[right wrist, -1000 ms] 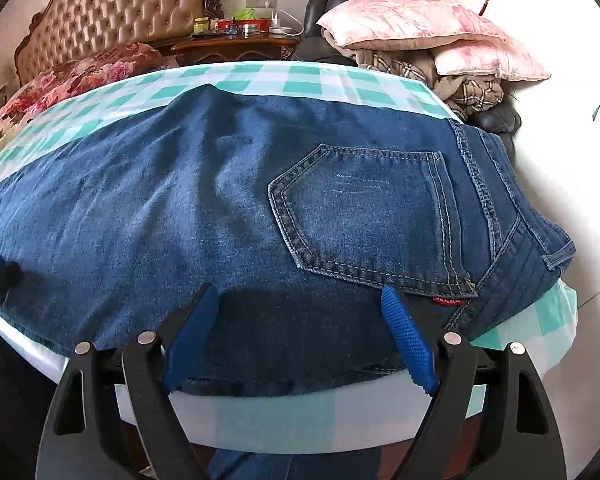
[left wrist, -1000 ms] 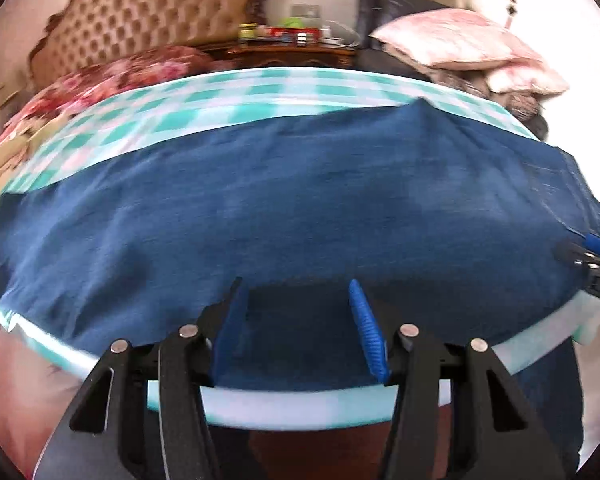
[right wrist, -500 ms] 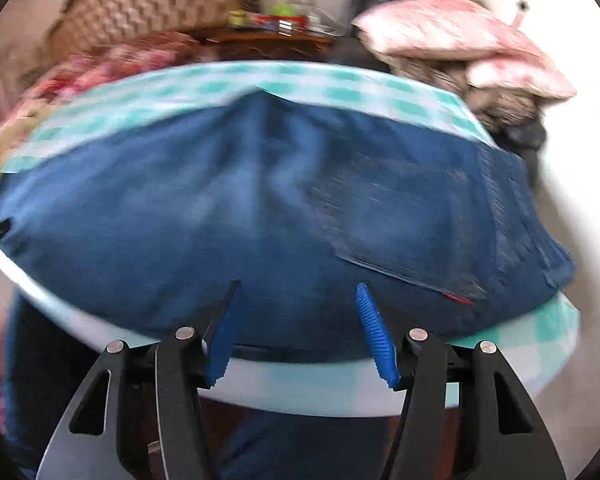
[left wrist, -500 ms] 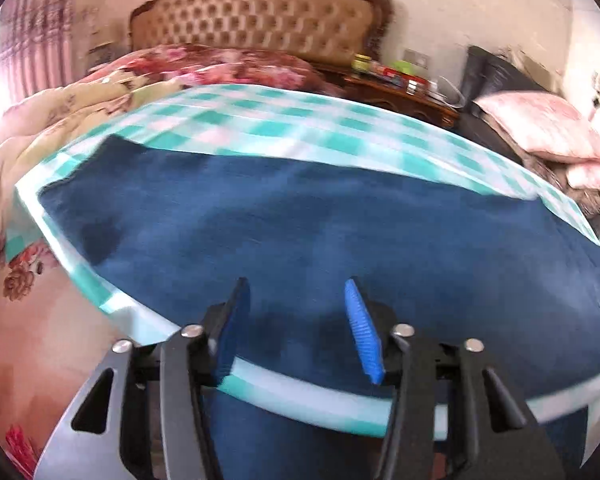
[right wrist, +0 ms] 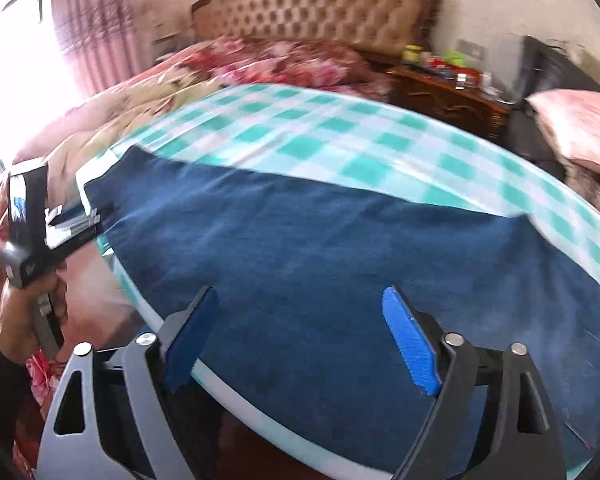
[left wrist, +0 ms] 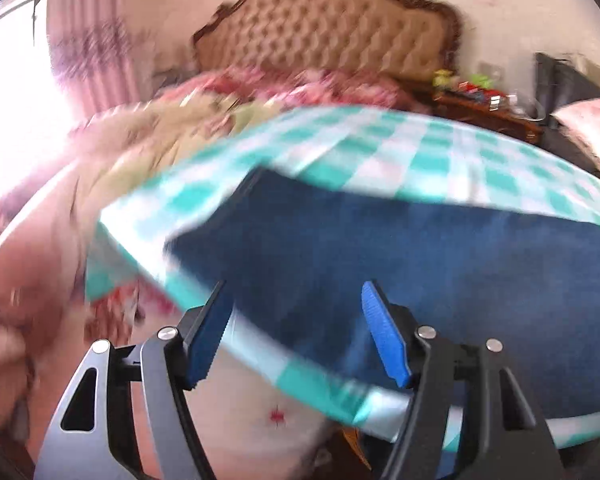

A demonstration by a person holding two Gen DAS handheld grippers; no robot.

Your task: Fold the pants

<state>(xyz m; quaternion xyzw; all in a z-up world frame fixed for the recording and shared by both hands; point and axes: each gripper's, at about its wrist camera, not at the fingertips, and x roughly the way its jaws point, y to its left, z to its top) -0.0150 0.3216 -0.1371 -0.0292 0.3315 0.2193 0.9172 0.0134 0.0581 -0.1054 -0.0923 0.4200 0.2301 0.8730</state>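
Dark blue jeans (left wrist: 440,264) lie flat along the near side of a table with a green-and-white checked cloth (left wrist: 420,152). The leg hem end lies at the table's left end (right wrist: 112,184). My left gripper (left wrist: 296,324) is open and empty, just above the table's near left edge by the hem end. My right gripper (right wrist: 300,328) is open and empty above the near edge at the middle of the legs (right wrist: 340,264). The left gripper also shows in the right wrist view (right wrist: 96,216), by the hem corner. Both views are motion-blurred.
A bed with a tufted tan headboard (right wrist: 312,8) and a floral quilt (right wrist: 260,64) stands behind the table. A wooden nightstand with small items (right wrist: 444,84) and pink pillows (right wrist: 580,128) are at the back right. A bright window with pink curtains (left wrist: 92,40) is on the left.
Both grippers have swung left along the jeans, from the waist and pocket end toward the leg hem end. Both stay open and empty.
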